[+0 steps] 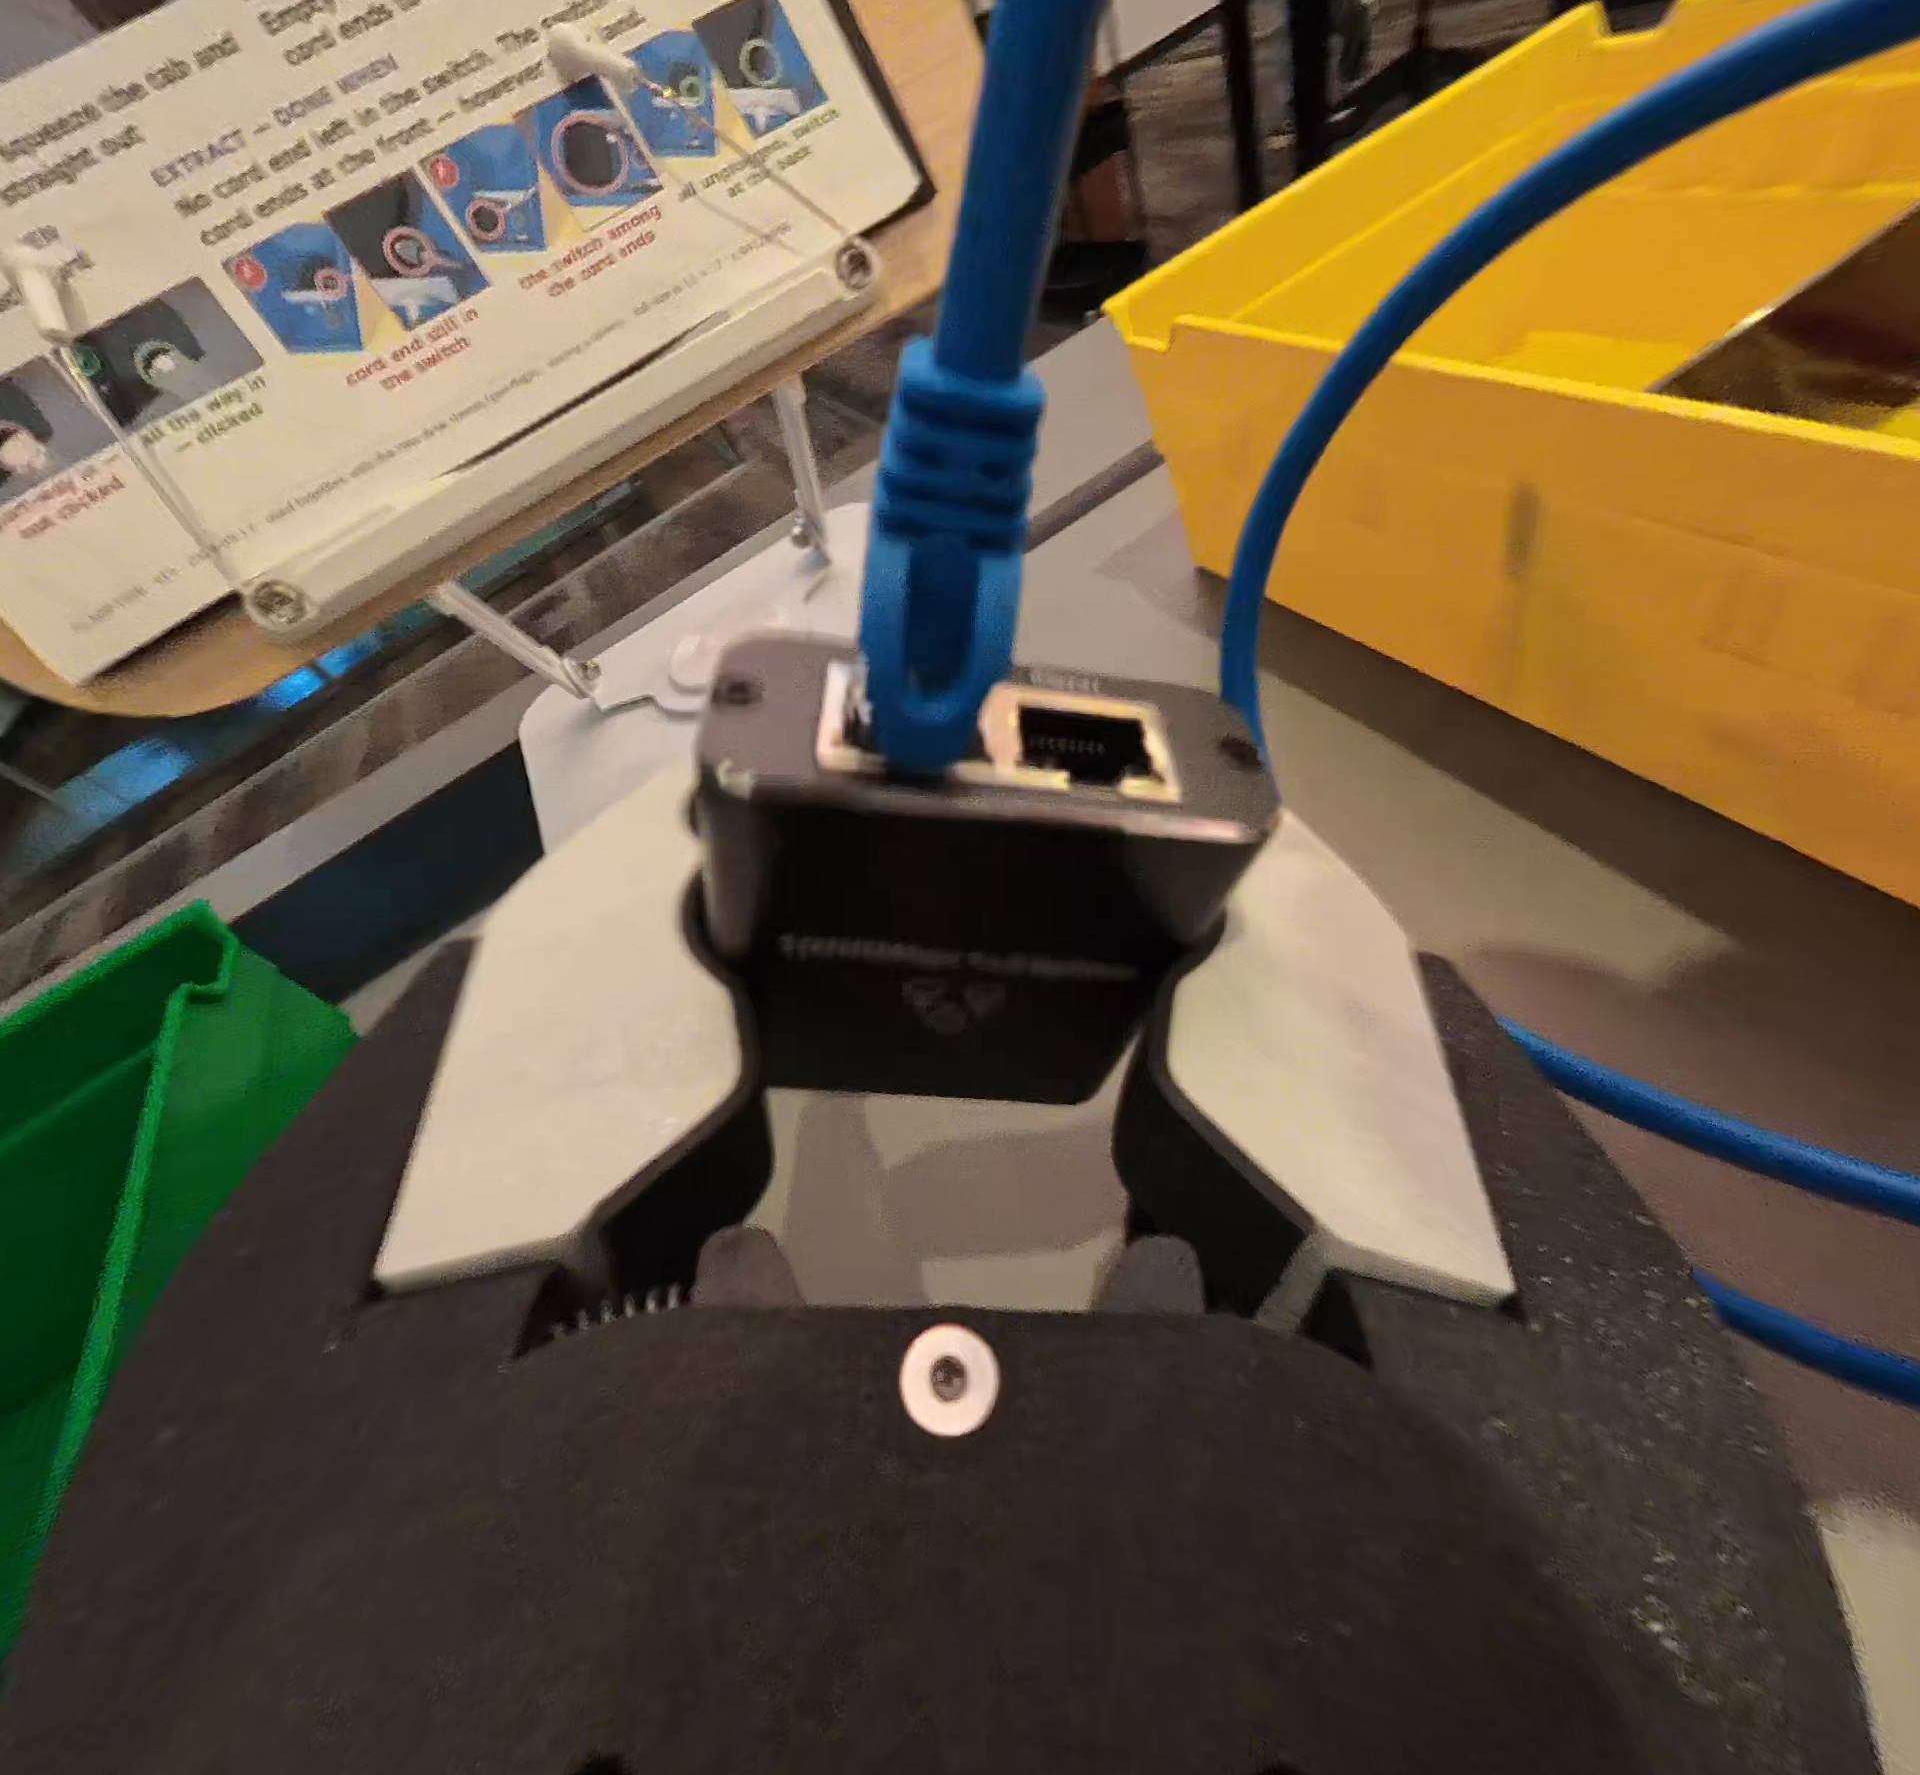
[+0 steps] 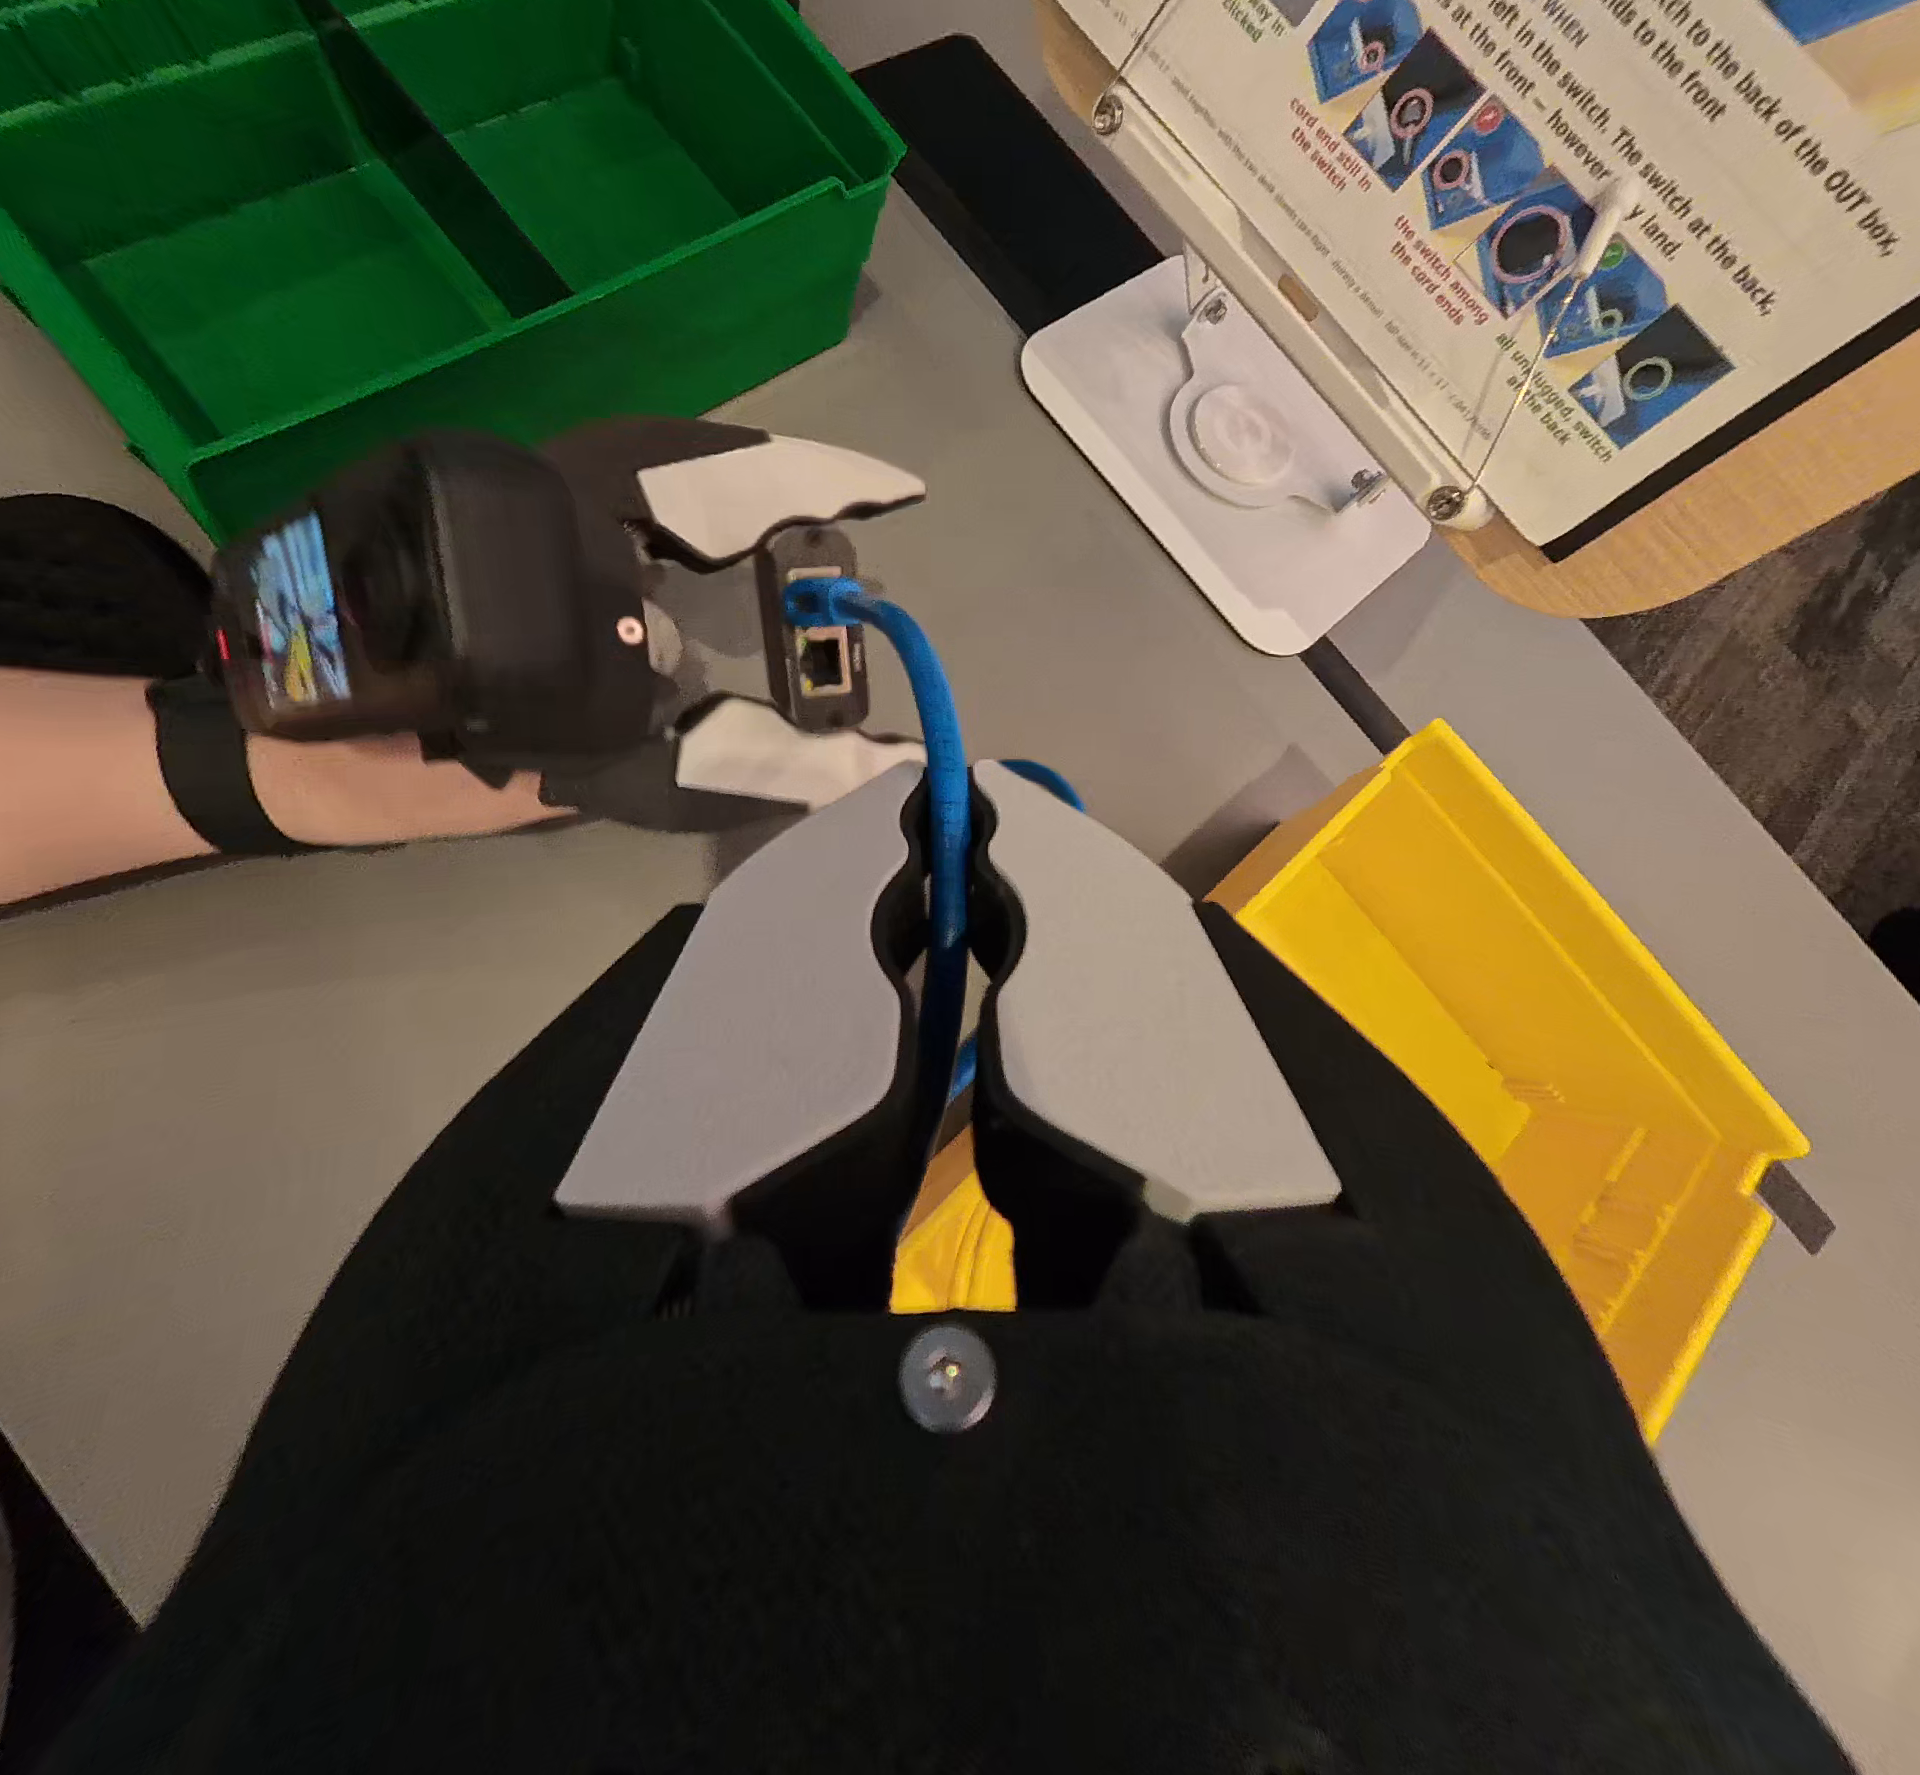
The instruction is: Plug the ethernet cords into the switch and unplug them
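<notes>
- At about 8 o'clock in the left wrist view a green plastic bin (image 1: 114, 1133) shows only its corner; the right wrist view shows it at 10 o'clock as a divided tray with bare compartments.
- At 11 o'clock a white printed instruction sheet on a wire stand (image 1: 416, 198) leans over the grey table (image 1: 1558, 946).
- At the centre, the left gripper (image 1: 982, 936), with pale grey fingers on a black body, is clamped on the two long sides of a small black box-shaped switch (image 1: 977, 894), holding it off the table with its port face pointing away from the camera.
- The switch looks light, rigid and smooth-sided; judging by this, a squeeze across its flanks, clear of the ports, is the safe hold.
- A blue ethernet cord plug with a ribbed boot (image 1: 951, 572) sits in the left port; whether it has clicked fully home cannot be told. The right port (image 1: 1086, 743) is empty.
- The blue round cable (image 1: 1039, 84) rises to 12 o'clock and another stretch loops round at 3 o'clock. It seems springy and bendable, so pulling on it would likely strain the latch; the stiff boot is the better place to hold.
- In the right wrist view the right gripper (image 2: 951, 790) is closed around the cable a little way behind the plug, not on the boot.
- At 3 o'clock a yellow plastic bin (image 1: 1558, 437) sits on the table.
</notes>
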`<state>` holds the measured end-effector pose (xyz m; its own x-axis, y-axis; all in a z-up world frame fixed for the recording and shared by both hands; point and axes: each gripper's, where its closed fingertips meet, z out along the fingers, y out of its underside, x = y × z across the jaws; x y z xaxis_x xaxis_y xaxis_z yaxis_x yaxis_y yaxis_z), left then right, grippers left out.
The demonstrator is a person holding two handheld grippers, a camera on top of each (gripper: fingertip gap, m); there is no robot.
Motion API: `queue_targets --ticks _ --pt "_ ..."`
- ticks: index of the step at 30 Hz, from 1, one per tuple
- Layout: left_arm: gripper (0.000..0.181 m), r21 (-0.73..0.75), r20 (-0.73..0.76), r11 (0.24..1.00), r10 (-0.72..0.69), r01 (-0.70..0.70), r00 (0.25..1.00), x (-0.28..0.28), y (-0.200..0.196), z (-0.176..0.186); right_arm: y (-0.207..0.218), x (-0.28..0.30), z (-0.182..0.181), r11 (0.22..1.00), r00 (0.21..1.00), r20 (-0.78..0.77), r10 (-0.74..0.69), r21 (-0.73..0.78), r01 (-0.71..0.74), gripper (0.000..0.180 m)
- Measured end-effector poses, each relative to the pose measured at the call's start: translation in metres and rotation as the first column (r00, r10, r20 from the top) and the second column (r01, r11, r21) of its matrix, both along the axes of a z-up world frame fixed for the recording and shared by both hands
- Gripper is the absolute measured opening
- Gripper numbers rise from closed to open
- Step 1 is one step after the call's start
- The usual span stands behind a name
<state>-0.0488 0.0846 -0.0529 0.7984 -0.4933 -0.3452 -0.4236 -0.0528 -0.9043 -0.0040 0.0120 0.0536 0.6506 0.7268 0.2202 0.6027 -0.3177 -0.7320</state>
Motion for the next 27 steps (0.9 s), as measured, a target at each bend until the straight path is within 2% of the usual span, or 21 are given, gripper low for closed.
queue_targets --ticks 2,4,6,8,10,12,13,15,17,18,19,20,22,25,27 --pt "0.081 0.003 -0.046 0.998 -0.056 0.056 0.997 -0.003 -0.004 0.006 -0.002 0.004 0.000 1.000 1.000 0.011 0.016 0.009 -0.016 0.003" --pt "0.080 -0.015 -0.170 0.995 -0.097 0.096 0.981 -0.009 -0.010 0.007 -0.008 0.012 -0.008 0.998 0.997 0.036 0.062 -0.027 -0.061 0.004" --pt "0.079 -0.033 -0.289 0.981 -0.192 0.191 0.938 -0.010 -0.022 0.008 -0.017 0.021 -0.017 0.988 0.986 0.074 0.147 -0.065 -0.143 0.018" --pt "0.078 -0.154 -0.326 0.938 -0.345 0.311 0.880 -0.006 -0.043 0.003 -0.025 0.028 -0.018 0.968 0.960 0.126 0.251 -0.018 -0.251 0.033" --pt "0.078 -0.266 -0.326 0.872 -0.482 0.410 0.813 -0.002 -0.065 -0.004 -0.041 0.024 -0.009 0.894 0.897 0.134 0.420 0.105 -0.435 0.033" --pt "0.078 -0.294 -0.349 0.845 -0.530 0.447 0.773 -0.004 -0.074 -0.008 -0.070 0.016 0.011 0.773 0.801 0.064 0.595 0.228 -0.592 0.036" --pt "0.078 -0.287 -0.349 0.839 -0.541 0.462 0.765 -0.004 -0.075 -0.008 -0.083 0.014 0.028 0.711 0.751 0.005 0.661 0.318 -0.627 0.036" --pt "0.078 -0.312 -0.298 0.782 -0.619 0.539 0.726 -0.001 -0.088 -0.008 -0.083 0.022 0.065 0.668 0.731 -0.104 0.674 0.509 -0.544 0.035" --pt "0.077 -0.315 -0.256 0.725 -0.686 0.612 0.681 0.001 -0.101 -0.003 -0.059 0.041 0.087 0.673 0.773 -0.184 0.607 0.636 -0.378 0.031" --pt "0.077 -0.308 -0.241 0.703 -0.710 0.641 0.662 0.000 -0.106 0.001 -0.043 0.050 0.087 0.655 0.811 -0.170 0.559 0.691 -0.307 0.022" --pt "0.077 -0.306 -0.220 0.678 -0.734 0.669 0.643 -0.001 -0.112 0.006 -0.027 0.053 0.075 0.616 0.857 -0.087 0.508 0.731 -0.292 0.019" --pt "0.077 -0.324 -0.182 0.637 -0.767 0.699 0.615 -0.003 -0.120 0.010 -0.017 0.049 0.055 0.591 0.880 0.025 0.474 0.732 -0.339 0.018" --pt "0.077 -0.347 -0.125 0.570 -0.815 0.745 0.566 -0.010 -0.134 0.017 -0.008 0.023 0.023 0.604 0.856 0.140 0.497 0.653 -0.457 0.023" --pt "0.077 -0.391 -0.050 0.471 -0.869 0.791 0.492 -0.027 -0.155 0.025 -0.043 -0.041 0.008 0.504 0.718 0.209 0.664 0.584 -0.636 0.027" --pt "0.077 -0.385 -0.013 0.434 -0.885 0.815 0.465 -0.037 -0.162 0.034 -0.064 -0.074 -0.007 0.442 0.639 0.319 0.700 0.508 -0.739 0.034"
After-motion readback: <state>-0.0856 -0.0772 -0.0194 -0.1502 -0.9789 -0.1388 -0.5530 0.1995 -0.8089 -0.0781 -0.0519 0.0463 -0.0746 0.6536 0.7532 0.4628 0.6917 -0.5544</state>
